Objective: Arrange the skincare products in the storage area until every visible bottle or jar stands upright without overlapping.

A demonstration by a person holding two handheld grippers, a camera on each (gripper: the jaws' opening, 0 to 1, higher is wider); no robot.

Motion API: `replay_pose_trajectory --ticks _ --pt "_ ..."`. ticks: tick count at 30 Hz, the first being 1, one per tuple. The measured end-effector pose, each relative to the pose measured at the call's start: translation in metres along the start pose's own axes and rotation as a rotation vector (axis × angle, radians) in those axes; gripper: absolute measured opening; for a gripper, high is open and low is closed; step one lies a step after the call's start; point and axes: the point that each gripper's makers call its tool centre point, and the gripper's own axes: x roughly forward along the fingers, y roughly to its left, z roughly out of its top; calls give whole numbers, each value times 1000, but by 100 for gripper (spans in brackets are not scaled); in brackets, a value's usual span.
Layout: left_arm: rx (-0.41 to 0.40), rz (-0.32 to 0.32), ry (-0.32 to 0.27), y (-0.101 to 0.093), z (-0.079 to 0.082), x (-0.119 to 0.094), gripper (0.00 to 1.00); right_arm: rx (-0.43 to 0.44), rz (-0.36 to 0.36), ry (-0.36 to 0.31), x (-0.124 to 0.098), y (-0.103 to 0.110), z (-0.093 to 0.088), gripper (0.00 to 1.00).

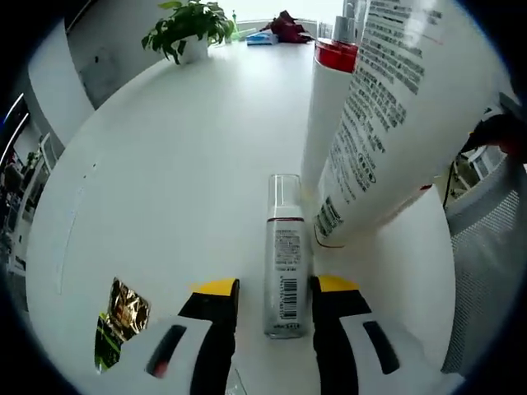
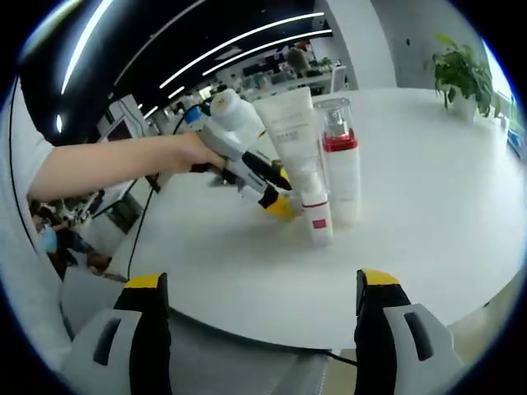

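We see a wide white surface point(image 1: 181, 164) carrying everything. A potted plant point(image 1: 191, 29) stands near its far edge. Closer in, a big white tube point(image 1: 395, 123) with printed text stands upright, tapering upward in the right gripper view point(image 2: 288, 123). Just beside it stands a white bottle with a red collar point(image 1: 329, 107), topped by a clear cap point(image 2: 336, 115). A small clear-capped bottle point(image 1: 285, 255) stands at their foot; we see it with a red label point(image 2: 316, 214) in the right gripper view. These three cluster near the surface's near edge as the right gripper view has it.

The left tool point(image 1: 274, 300) has its jaws spread on either side of the small bottle without visibly touching it; a hand point(image 2: 193, 152) grips this tool point(image 2: 276, 202). The right tool point(image 2: 263, 300) hangs wide open off the near edge, well apart from the products. A crumpled foil wrapper point(image 1: 122, 317) lies beside the left tool.
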Motion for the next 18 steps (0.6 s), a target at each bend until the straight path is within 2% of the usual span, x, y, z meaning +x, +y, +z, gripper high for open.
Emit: replay_pose_trajectory --ticks 4,13,15,17,18 --pt "-13 -3 4 4 -1 1 26 -1 0 2 0 0 -1 93" --pt "-34 -6 6 7 -2 0 25 0 -2 5 0 -1 -1 93" --pt "-69 -3 -12 7 1 -3 25 -1 -2 5 0 -1 -1 93" --pt "-160 -18 -56 7 3 -6 24 -2 -2 6 0 -1 -1 93" --pt "-181 -16 -61 6 3 -9 24 -3 -3 6 0 -1 -1 93"
